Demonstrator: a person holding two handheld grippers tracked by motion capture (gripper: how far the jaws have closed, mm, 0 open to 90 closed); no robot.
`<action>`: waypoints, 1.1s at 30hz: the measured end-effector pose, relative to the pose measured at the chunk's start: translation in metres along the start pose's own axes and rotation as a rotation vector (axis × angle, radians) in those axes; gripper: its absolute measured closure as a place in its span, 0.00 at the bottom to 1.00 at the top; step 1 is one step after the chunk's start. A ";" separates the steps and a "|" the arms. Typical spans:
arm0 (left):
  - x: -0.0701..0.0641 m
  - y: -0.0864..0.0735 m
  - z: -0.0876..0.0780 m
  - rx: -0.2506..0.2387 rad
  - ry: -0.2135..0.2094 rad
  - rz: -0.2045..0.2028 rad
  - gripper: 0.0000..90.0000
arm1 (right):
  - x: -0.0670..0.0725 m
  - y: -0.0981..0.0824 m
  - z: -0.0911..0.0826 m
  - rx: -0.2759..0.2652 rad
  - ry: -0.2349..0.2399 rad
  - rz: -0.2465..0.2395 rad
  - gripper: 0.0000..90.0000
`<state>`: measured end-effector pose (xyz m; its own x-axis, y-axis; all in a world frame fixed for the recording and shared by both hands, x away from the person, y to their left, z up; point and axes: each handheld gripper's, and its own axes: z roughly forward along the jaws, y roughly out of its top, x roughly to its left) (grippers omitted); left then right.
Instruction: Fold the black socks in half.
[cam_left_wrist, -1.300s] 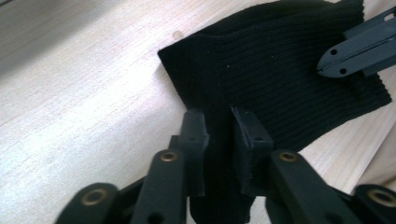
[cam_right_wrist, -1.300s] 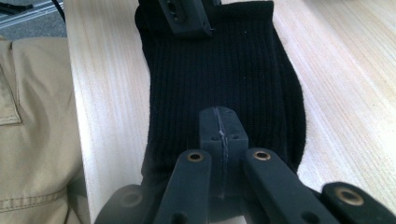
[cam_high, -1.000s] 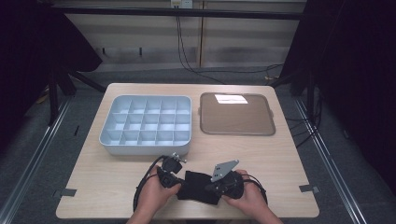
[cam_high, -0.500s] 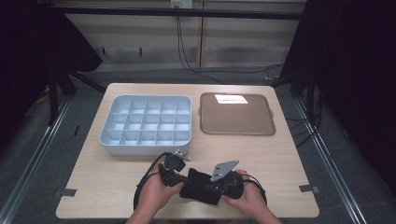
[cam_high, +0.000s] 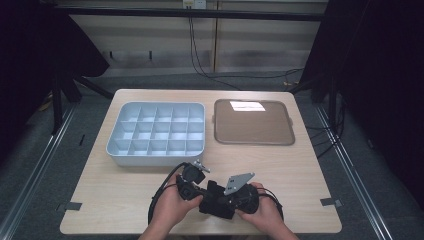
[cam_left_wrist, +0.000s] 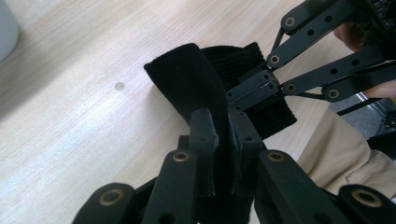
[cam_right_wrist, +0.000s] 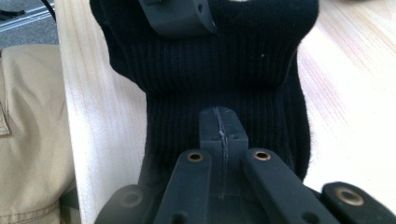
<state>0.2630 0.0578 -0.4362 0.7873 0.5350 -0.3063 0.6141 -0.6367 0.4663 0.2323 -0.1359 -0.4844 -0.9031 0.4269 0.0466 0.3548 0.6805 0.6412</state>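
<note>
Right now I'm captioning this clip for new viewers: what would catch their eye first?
The black ribbed knit cloth at the table's near edge, pinched between the left gripper and right gripper. Behind it stand an empty pale compartment box on the left and a brown tray on the right.

High view: a fixed camera above the person's edge of the worktop (cam_high: 300, 170), facing forward and down from a distance, takes in the whole surface and the floor around it. Left gripper view: mounted on the left hand-held gripper (cam_left_wrist: 223, 135), looking along its jaws at very close range over the wood. Right gripper view: mounted on the right hand-held gripper (cam_right_wrist: 223, 135), equally close; all three share the black ribbed fabric (cam_high: 216, 200) at the near edge.
</note>
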 end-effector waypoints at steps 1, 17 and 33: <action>0.001 0.000 0.000 0.001 0.002 0.000 0.91 | 0.000 0.000 -0.001 0.006 0.000 -0.002 1.00; 0.014 -0.003 0.000 0.006 0.034 -0.047 0.92 | -0.004 -0.003 -0.027 -0.030 -0.027 0.003 1.00; 0.018 -0.003 -0.002 0.011 0.056 -0.052 0.92 | -0.011 -0.023 -0.039 -0.008 -0.019 0.011 1.00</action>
<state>0.2752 0.0706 -0.4410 0.7502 0.5975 -0.2834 0.6551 -0.6130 0.4417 0.2244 -0.1793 -0.4693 -0.8944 0.4456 0.0396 0.3629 0.6708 0.6468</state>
